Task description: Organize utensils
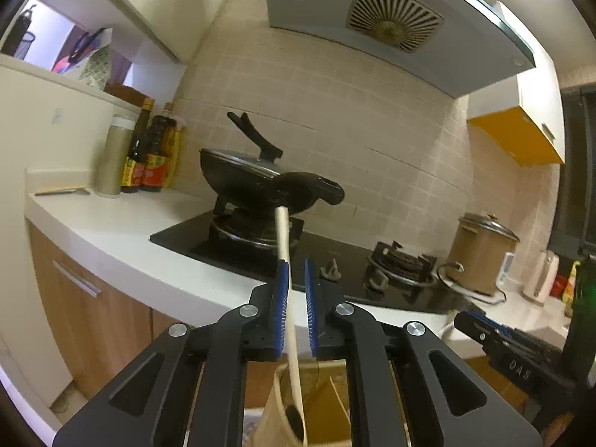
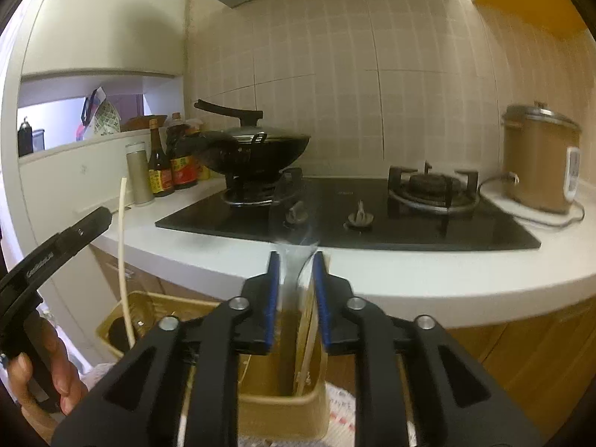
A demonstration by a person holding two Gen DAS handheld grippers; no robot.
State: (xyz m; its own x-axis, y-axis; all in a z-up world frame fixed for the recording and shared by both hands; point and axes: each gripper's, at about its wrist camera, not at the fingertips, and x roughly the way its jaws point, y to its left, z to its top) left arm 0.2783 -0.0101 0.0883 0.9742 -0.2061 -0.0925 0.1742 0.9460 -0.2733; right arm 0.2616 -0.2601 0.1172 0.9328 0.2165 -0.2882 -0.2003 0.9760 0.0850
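Kitchen: white counter (image 2: 409, 275), black gas hob (image 2: 335, 216), lidded wok (image 1: 253, 178), sauce bottles (image 1: 149, 156), brown cooker (image 2: 540, 164). Tan utensil holder (image 2: 283, 376) below counter edge. Left gripper (image 1: 297, 272): jaws slightly parted, cream-handled utensil (image 1: 285, 260) against left pad, head down in holder. Right gripper (image 2: 296, 264): jaws apart, blurred clear utensil (image 2: 294, 279) between them, grip uncertain.
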